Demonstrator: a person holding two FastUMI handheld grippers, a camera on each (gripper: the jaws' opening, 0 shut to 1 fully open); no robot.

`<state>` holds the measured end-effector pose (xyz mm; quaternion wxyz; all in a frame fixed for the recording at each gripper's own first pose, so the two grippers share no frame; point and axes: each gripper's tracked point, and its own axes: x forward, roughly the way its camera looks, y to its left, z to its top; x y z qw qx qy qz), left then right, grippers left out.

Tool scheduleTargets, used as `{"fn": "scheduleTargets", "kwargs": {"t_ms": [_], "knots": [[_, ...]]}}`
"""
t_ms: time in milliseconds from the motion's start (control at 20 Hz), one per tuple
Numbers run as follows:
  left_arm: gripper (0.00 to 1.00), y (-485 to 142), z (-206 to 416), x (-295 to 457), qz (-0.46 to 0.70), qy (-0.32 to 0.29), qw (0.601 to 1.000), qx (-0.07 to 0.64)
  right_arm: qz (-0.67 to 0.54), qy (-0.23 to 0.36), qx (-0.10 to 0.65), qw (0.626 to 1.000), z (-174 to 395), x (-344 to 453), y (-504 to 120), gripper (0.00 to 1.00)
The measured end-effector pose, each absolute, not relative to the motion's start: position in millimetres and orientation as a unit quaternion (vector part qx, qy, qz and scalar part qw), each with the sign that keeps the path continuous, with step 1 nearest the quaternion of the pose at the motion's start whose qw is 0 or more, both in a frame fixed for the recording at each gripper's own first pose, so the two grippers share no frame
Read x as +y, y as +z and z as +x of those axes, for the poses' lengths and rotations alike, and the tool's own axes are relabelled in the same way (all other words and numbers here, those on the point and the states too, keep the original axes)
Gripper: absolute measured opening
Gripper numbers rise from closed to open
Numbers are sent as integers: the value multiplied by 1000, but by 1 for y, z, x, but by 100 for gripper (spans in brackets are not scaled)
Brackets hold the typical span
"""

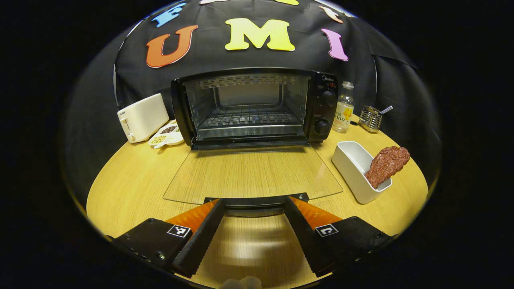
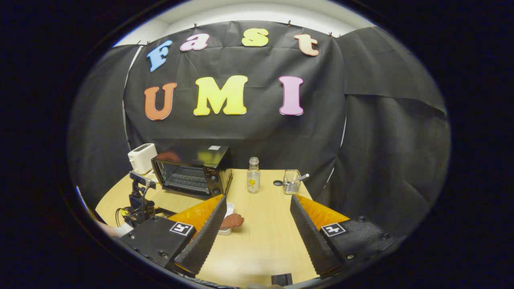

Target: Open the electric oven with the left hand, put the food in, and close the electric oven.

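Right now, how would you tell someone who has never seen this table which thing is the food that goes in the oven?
Find the black electric oven at the back of the round wooden table, its glass door folded down flat. Just right of that door, in the left gripper view, sits a white rectangular tub. The food is the lumpy reddish-brown slab leaning out of it, the only dark, rough item there.

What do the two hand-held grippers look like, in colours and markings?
The left gripper and the right gripper look alike. Each has two long black fingers with ribbed inner pads, orange outer sides, and black blocks at the base. Each block carries a small square black-and-white marker and small screws.
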<state>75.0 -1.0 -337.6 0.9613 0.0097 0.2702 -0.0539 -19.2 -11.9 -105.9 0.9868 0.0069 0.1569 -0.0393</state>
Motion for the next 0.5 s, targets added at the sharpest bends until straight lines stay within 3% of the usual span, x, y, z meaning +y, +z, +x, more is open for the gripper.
{"fn": "scheduleTargets", "kwargs": {"t_ms": [500], "knots": [[97, -244, 23, 22, 1, -18, 979, 204, 15, 42, 239, 970, 45, -12, -193, 100]]}}
